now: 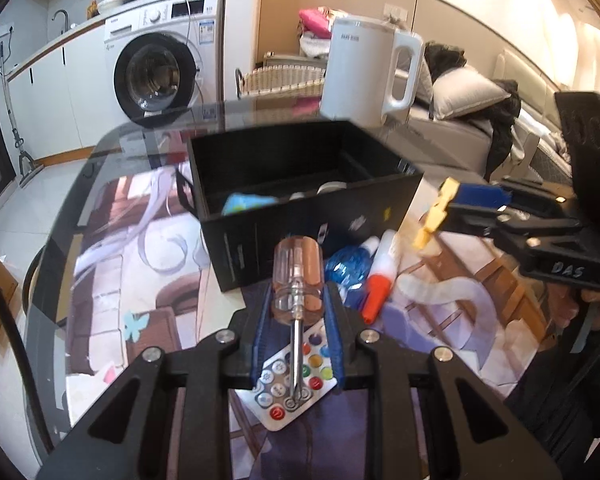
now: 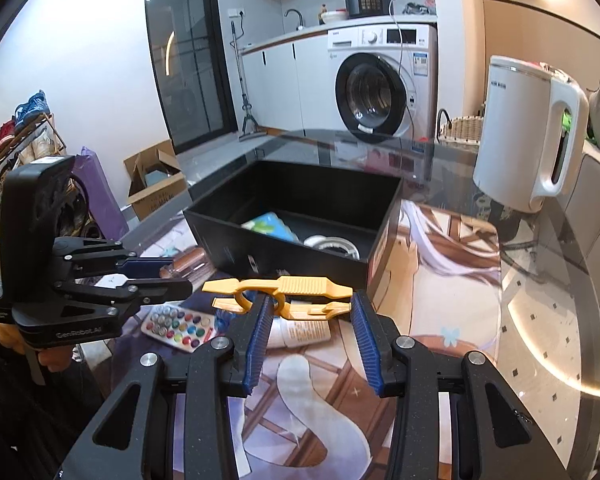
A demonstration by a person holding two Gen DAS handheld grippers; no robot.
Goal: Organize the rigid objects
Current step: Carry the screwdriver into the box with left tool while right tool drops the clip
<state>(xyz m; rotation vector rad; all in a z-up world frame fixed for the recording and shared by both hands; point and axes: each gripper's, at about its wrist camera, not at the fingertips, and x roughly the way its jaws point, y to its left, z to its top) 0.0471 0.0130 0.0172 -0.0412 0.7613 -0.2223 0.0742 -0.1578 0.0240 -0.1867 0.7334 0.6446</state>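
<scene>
Black and open-topped, one storage box (image 1: 300,184) sits on the glass table (image 2: 548,304) and serves as the marker for everything else. Inside it lie two things that can be made out: one blue-and-green packet (image 2: 270,224) toward its left side and one roll of tape (image 2: 332,243) near its front right corner.

Just in front of the box, the left gripper (image 1: 298,300) is clamped on one screwdriver (image 1: 298,276), its blue pads squeezing the clear amber handle, the metal shaft pointing back toward the camera. Below that shaft, further out from the box, lies one white remote (image 1: 296,384) with coloured round buttons.

Beside the box's front right corner, the right gripper (image 2: 308,306) is closed on one yellow plastic clip (image 2: 284,294), held crosswise between its two blue ribbed pads above the mat.

On the patterned mat (image 2: 440,280) against the box's front wall rest one white glue bottle (image 1: 380,276) with an orange cap and one blue crinkly ball-like item (image 1: 348,266), touching each other.

Behind the box's right rear corner stands one white electric kettle (image 2: 528,132), upright, handle to the right. Well beyond the box is one washing machine (image 2: 380,88).
</scene>
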